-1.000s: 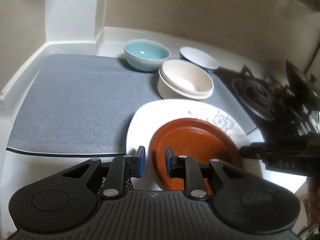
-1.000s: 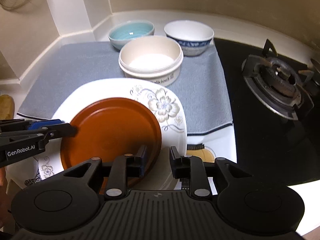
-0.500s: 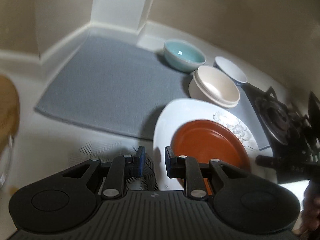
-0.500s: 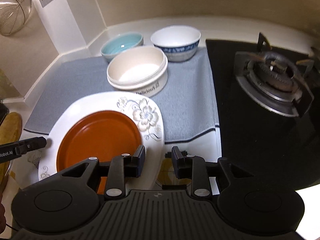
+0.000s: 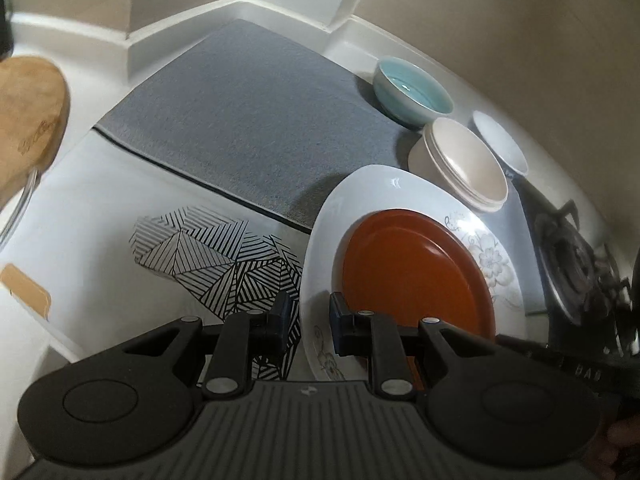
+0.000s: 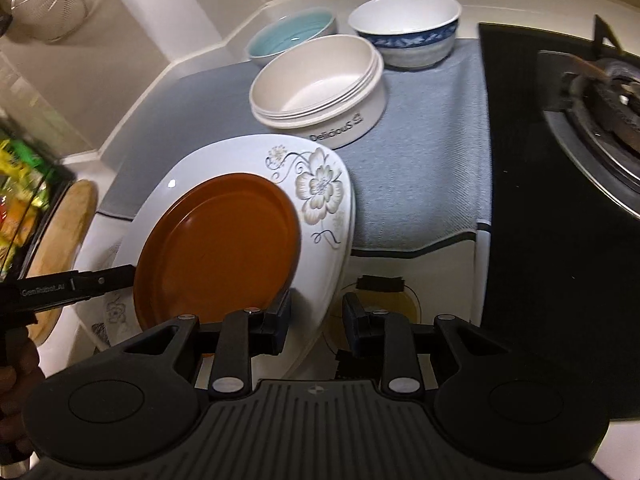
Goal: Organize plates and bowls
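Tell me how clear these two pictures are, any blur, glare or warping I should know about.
Left wrist view: strong fisheye bending of the counter edges, the wooden board at left smeared by blur, a small glare spot on the white floral plate. Right wrist view: sharper centre, the "Delicious" print on the cream bowl readable, the left edge streaked with blur, the stove side dark.

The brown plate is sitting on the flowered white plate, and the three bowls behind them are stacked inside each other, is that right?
Not quite. The brown plate does sit on the flowered white plate, but the three bowls are not stacked: the right wrist view shows the cream bowl, the turquoise bowl and the blue-rimmed bowl standing separately on the grey mat.
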